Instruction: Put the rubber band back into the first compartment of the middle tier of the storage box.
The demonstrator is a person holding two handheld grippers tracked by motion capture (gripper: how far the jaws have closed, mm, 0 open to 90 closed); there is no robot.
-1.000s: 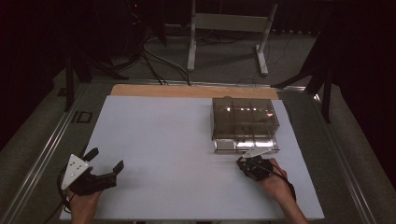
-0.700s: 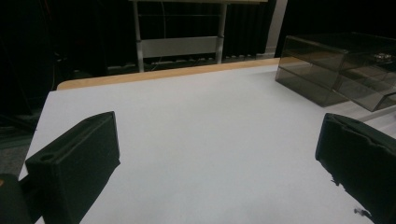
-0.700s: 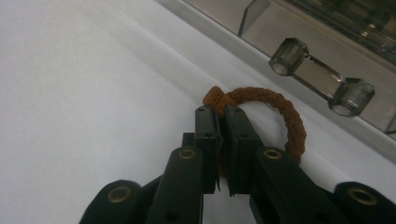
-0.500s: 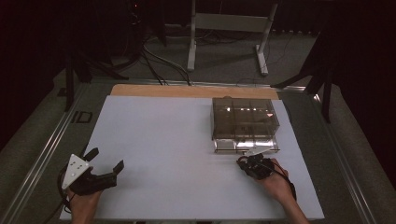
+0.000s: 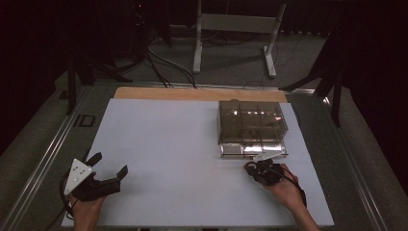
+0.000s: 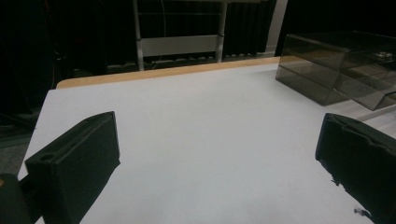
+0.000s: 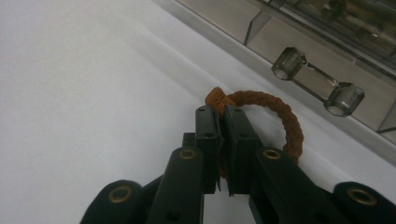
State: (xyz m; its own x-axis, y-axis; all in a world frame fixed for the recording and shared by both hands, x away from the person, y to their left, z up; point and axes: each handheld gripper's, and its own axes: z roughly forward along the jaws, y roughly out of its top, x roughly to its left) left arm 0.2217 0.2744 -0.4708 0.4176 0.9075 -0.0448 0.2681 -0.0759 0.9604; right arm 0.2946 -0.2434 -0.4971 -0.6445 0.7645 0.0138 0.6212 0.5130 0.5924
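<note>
Just in front of the smoky clear drawer box (image 5: pixel 252 126), near the table's (image 5: pixel 173 144) right edge, your right gripper (image 7: pixel 222 122) has its jaws pressed together on a brown braided ring (image 7: pixel 280 116), pinching it at the knotted end. The ring lies on the white surface close beside the box's front and its clear knobbed handle (image 7: pixel 317 79). Over at the near left corner, your left gripper (image 5: pixel 111 168) sits with jaws spread wide, nothing between them. Between your two hands there's a broad bare stretch of white, running back to the wooden strip (image 5: pixel 192 94) along the far edge.
</note>
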